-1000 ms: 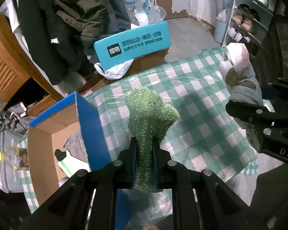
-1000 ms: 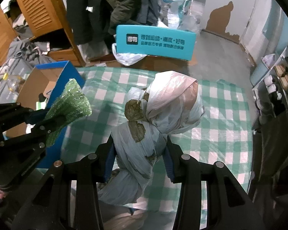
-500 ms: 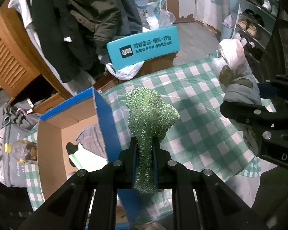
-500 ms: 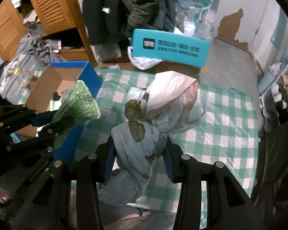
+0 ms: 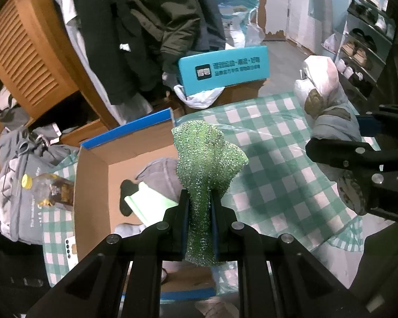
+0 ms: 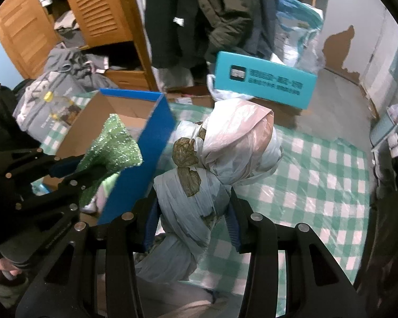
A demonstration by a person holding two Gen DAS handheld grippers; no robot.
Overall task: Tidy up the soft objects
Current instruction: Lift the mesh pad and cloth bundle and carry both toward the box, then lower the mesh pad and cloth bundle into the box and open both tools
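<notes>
The left gripper has its fingers clamped on the green mesh sponge, held above the open cardboard box ahead; the right gripper grips the knotted bag bundle. Likely next: lower and release each into the box.

The green sparkly scrubbing cloth is a glittering mesh pad, pinched at its lower end so its wider top fans upright, raised over the right wall of the cardboard box. That box, brown inside and blue outside, stands open at the left edge of the worktop and holds a grey garment and a pale green item. The knotted bundle of plastic bags, pale blue and pinkish-white with brown patches, is held upright above the checked worktop, right of the box.
</notes>
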